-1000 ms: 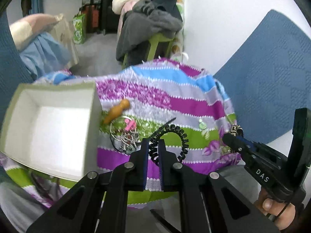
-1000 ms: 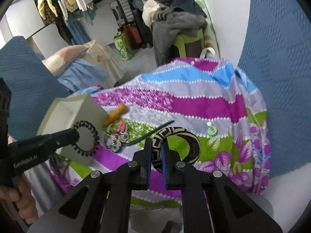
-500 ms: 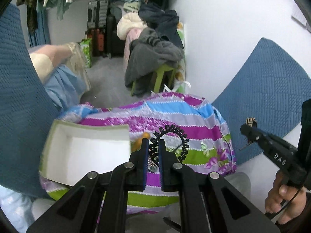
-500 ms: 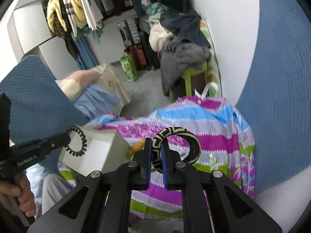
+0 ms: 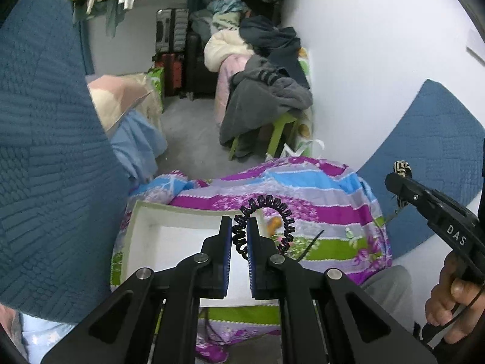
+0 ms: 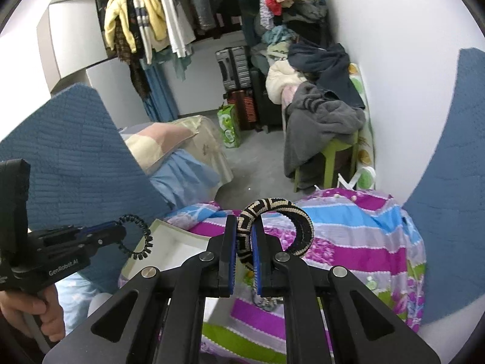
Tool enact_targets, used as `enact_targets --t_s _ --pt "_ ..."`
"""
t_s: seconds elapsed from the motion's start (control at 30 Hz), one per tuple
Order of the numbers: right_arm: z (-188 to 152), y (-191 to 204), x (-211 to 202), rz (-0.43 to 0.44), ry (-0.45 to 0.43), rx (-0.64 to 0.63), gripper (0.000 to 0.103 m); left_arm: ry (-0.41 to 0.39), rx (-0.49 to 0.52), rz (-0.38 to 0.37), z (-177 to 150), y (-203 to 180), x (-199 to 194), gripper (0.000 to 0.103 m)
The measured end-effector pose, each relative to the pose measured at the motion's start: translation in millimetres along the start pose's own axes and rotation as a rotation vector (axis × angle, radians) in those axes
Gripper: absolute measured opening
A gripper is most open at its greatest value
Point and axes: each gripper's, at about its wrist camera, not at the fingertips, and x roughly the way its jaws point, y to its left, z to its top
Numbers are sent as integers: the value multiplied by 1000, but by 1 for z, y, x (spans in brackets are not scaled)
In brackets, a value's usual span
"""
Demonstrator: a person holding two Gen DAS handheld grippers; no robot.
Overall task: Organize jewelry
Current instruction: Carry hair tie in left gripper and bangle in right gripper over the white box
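My left gripper [image 5: 239, 236] is shut on a black spiral hair tie [image 5: 282, 215] and holds it in the air above the white box [image 5: 169, 242]. My right gripper [image 6: 244, 242] is shut on a black and cream woven bangle [image 6: 291, 212], high above the striped cloth [image 6: 348, 242]. The left gripper with the hair tie [image 6: 139, 239] shows at the left of the right wrist view. The right gripper with the bangle [image 5: 401, 168] shows at the right of the left wrist view. An orange piece [image 5: 274, 223] and a black stick [image 5: 309, 247] lie on the cloth.
The cloth [image 5: 318, 191] covers a small table. Blue quilted bedding [image 5: 45, 151] rises on the left and a blue panel [image 5: 433, 151] on the right. A green stool piled with clothes [image 6: 321, 121] and suitcases [image 6: 236, 69] stand behind.
Both grippers have risen well above the table with their pieces still held. The table and box look smaller and farther below than before.
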Motion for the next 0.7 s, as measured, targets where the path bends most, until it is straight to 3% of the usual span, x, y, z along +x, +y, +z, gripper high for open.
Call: enact_targets --t_s 0.37,0.7 --pt "-33 46 80 15 106 -27 8 103 -57 -29 -18 73 64 8" --pt "-77 63 142 19 228 -22 8 190 -97 -47 -47 111 116 8"
